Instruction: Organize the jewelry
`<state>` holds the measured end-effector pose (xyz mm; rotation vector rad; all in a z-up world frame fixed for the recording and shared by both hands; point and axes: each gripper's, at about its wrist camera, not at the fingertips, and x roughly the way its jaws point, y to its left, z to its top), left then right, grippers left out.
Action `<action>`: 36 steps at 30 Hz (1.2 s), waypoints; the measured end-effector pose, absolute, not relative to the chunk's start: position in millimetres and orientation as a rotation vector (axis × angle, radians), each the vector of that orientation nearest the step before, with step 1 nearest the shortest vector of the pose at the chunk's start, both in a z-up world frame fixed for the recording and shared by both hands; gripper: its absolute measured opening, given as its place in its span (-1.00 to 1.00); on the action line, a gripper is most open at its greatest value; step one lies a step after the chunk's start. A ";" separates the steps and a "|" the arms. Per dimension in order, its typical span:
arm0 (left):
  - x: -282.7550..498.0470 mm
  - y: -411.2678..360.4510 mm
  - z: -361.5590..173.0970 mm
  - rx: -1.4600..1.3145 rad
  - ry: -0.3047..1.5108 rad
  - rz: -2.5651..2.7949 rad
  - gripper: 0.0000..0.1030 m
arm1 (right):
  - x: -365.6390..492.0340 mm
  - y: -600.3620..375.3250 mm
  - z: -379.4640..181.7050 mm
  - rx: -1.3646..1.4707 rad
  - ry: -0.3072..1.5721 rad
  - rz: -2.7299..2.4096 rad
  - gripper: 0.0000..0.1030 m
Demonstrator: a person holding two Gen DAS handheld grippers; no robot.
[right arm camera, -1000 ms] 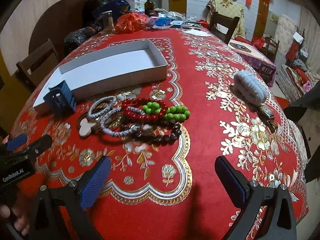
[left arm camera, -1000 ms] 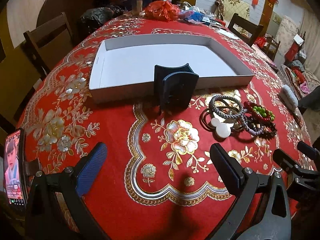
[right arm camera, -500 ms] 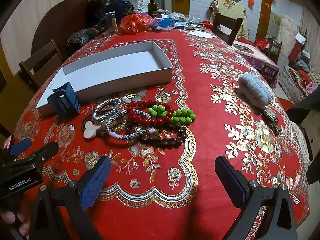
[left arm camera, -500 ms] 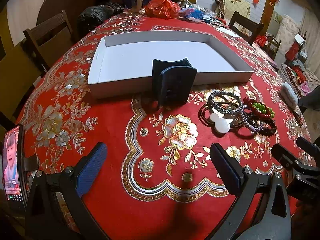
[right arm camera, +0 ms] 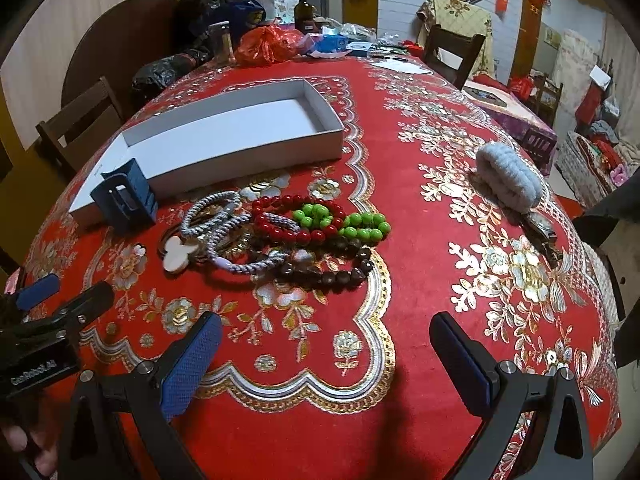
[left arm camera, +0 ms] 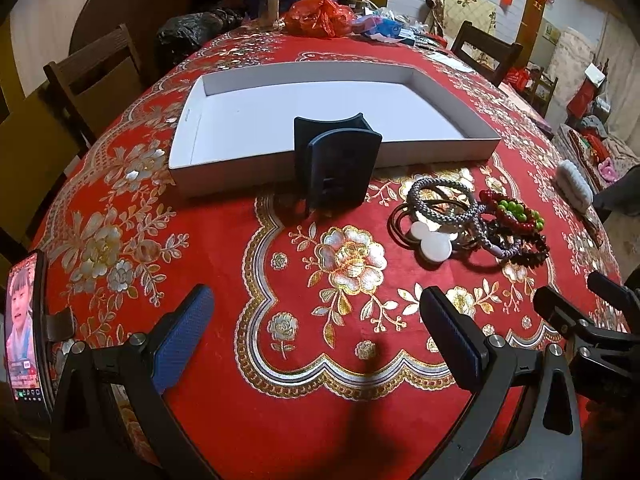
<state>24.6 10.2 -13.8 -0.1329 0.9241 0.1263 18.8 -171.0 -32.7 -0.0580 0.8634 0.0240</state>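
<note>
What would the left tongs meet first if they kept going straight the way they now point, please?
Probably the dark blue stand, upright just before the white tray; only bare tablecloth lies between. Depth is uncertain.

Red floral table [right arm camera: 420, 320], white tray [right arm camera: 224, 132], bracelets [right arm camera: 296, 232]
</note>
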 end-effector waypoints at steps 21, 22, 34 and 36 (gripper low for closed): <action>26.5 15.1 -32.6 -0.122 0.959 0.163 0.99 | 36.2 -205.4 -40.6 -0.046 0.804 -0.005 1.00; 25.8 14.8 -32.3 -0.124 0.956 0.164 0.99 | 35.7 -207.1 -39.7 -0.036 0.796 -0.001 1.00; 21.5 9.4 -33.1 -0.118 0.950 0.147 0.99 | 32.8 -215.2 -43.5 0.066 0.806 0.011 1.00; 21.4 10.4 -33.3 -0.124 0.949 0.148 0.99 | 31.4 -213.9 -43.3 0.059 0.800 0.003 1.00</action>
